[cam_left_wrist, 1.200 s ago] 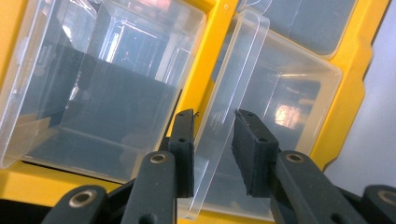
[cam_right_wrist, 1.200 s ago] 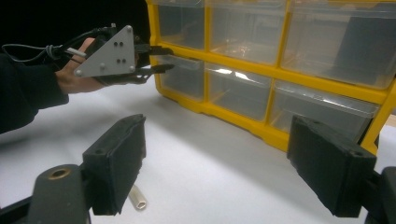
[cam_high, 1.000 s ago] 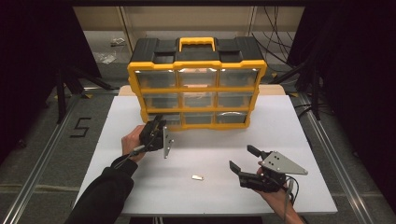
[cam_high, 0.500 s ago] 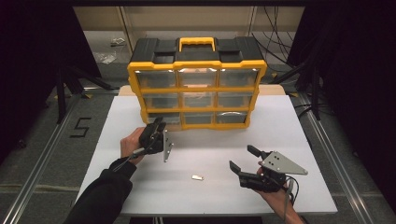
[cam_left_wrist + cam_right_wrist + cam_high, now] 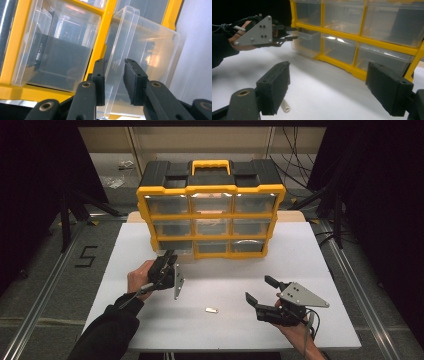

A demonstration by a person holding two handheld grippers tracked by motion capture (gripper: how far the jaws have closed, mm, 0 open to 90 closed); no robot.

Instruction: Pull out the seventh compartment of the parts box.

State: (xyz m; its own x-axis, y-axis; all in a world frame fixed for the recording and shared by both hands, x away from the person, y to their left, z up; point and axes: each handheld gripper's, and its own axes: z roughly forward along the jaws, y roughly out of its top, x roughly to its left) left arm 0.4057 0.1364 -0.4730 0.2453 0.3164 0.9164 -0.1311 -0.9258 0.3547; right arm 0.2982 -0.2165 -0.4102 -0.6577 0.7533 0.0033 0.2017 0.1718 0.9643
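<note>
Left hand-held gripper [image 5: 167, 260] has neared one of nine drawers [image 5: 172, 251].

Drawer cabinet [image 5: 210, 210] at table [image 5: 325, 285] back, small tube [image 5: 211, 310] in front

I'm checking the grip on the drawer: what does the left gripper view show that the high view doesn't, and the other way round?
Left gripper view alone: the front lip of the clear drawer stands between the left gripper's fingers, the drawer pulled partway out of its yellow frame; whether the pads press on it I cannot tell.

High view alone: the whole organizer with its yellow handle, a small white piece on the white table, and the right gripper, open and apart from both.

Both: the left gripper at the bottom-left drawer.
</note>
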